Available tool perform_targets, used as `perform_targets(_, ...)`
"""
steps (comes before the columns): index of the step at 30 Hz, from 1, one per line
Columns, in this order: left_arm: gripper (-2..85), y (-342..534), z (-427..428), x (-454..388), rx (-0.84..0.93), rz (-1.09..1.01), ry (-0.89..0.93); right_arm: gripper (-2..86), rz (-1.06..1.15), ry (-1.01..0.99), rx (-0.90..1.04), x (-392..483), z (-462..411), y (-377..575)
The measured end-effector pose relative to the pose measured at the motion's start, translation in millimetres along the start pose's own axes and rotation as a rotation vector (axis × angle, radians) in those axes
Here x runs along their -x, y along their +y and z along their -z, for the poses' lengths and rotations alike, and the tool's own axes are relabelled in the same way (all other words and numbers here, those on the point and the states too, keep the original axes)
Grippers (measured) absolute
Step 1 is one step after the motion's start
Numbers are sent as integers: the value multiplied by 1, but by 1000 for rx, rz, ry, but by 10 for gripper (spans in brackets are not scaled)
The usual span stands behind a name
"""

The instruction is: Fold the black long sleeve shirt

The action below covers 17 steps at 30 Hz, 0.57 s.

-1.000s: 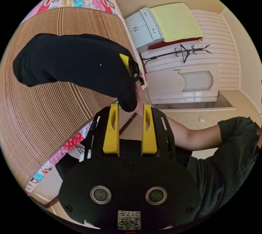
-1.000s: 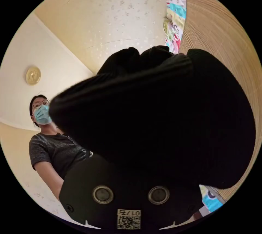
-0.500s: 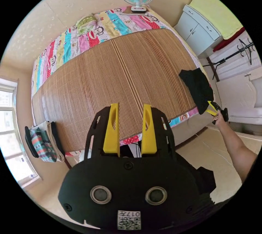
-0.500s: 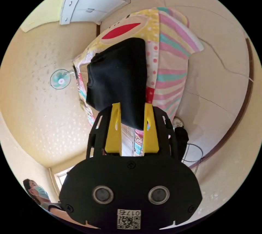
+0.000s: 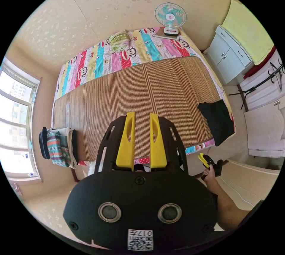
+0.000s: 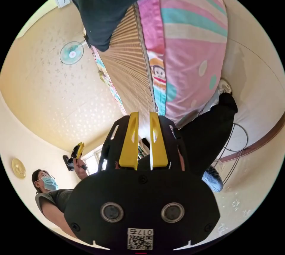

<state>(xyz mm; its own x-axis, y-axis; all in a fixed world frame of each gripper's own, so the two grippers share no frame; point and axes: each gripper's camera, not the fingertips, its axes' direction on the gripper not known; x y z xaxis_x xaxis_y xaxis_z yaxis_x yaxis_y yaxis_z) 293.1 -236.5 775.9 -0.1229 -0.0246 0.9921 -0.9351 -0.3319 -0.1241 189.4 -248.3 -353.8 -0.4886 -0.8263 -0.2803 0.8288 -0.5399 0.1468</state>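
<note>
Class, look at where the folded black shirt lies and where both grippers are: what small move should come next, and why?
Probably nudge the black shirt inward on the mat: one end overhangs the bed edge. Both the left gripper and the right gripper hold nothing, jaws slightly apart.

A small white sticker [image 5: 140, 239] sits on the black body of the left gripper [image 5: 141, 140], below its two round lenses, and bears a square code with a short row of digits above it, printed upside down. A like sticker [image 6: 140, 238] sits on the right gripper [image 6: 142, 140]. No other writing, brand or sign is legible on anything else.
</note>
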Motion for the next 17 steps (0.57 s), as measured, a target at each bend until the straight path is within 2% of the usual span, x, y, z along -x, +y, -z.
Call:
perform_targets(6,79,0,7,-34,-33,5,-15,20,62,47,144,32,-44,-21)
perform_targets(17,79,-14,20,-79,-51,27,-11,6,28,56,125,50,-41,-53)
